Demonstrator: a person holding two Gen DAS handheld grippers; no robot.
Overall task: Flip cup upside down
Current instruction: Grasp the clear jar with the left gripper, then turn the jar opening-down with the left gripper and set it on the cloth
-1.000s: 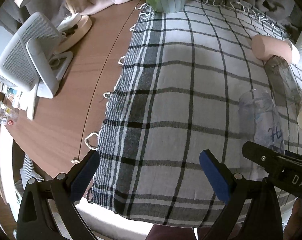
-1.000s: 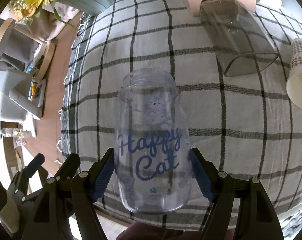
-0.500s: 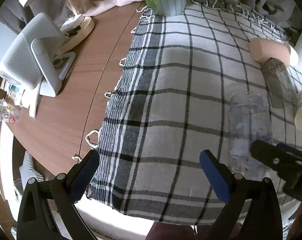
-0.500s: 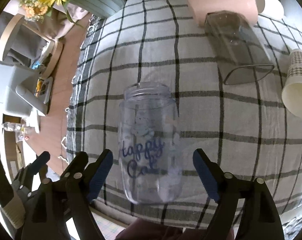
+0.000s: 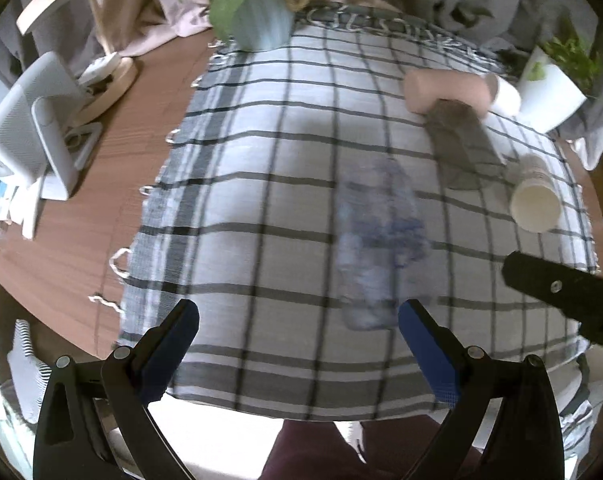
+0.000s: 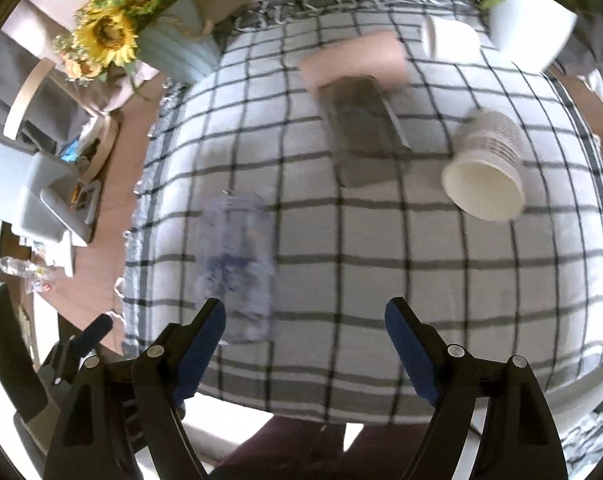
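A clear plastic cup with blue writing (image 5: 377, 240) stands on the checked tablecloth (image 5: 269, 184), blurred by motion. It also shows in the right wrist view (image 6: 237, 256), left of the fingers. My right gripper (image 6: 305, 320) is open and empty, drawn back near the table's front edge, apart from the cup. My left gripper (image 5: 297, 328) is open and empty, its right finger just in front of the cup. The right gripper's black finger (image 5: 557, 288) shows at the right of the left wrist view.
A dark clear cup (image 6: 361, 132), a pink cup (image 6: 357, 60), a white cup (image 6: 453, 36) and a paper cup (image 6: 485, 168) lie on the cloth behind. A sunflower vase (image 5: 257, 16), a white planter (image 5: 549, 88) and a white fan (image 5: 33, 120) stand around.
My right gripper opened and let go of the clear cup, then drew back and to the right. The cup now stands free on the cloth. The left gripper pulled back a little.
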